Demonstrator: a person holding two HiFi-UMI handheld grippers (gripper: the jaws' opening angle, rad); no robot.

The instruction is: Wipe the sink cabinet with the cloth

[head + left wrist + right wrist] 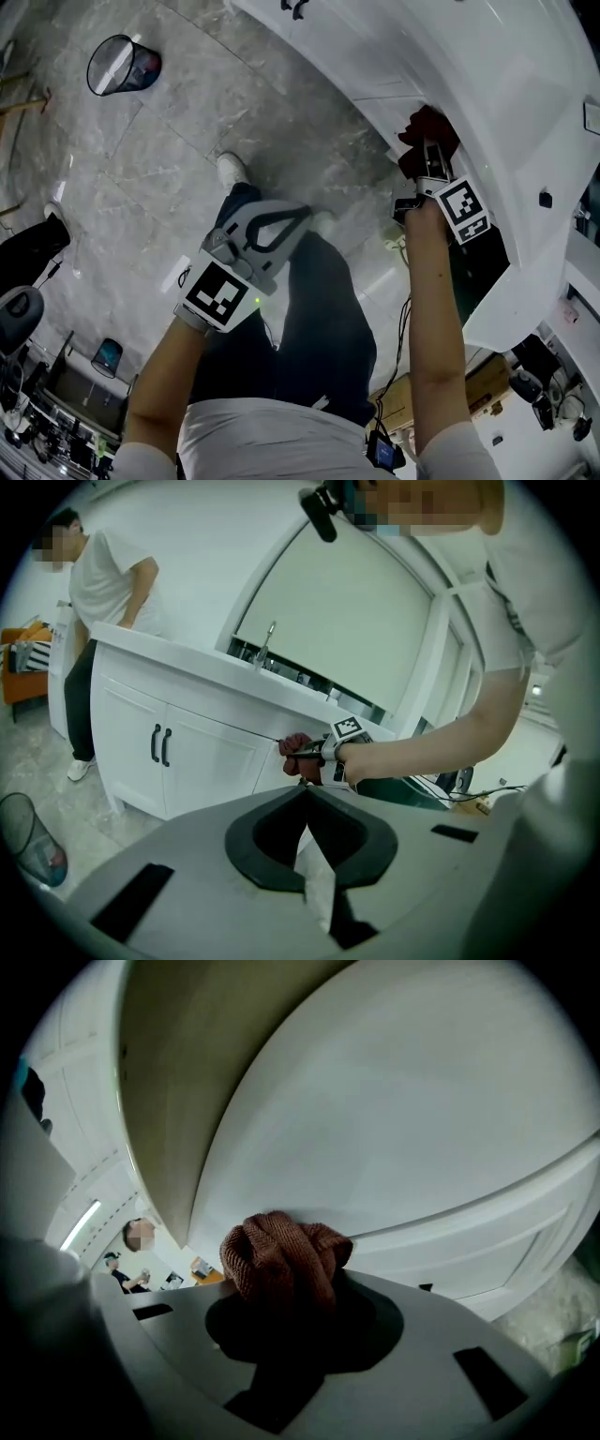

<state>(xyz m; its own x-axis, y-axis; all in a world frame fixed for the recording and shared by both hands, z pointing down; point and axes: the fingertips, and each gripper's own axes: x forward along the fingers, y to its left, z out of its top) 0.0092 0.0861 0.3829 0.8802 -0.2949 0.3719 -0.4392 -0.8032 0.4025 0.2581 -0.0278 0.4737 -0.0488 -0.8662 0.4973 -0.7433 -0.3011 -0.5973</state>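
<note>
Right tool, balled cloth against cabinet

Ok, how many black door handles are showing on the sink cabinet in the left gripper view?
2. Both sit side by side on the sink cabinet, where its two left doors meet: one handle, then the other. The forearm may hide more farther right.

The edge cuts off the sink cabinet.
</note>
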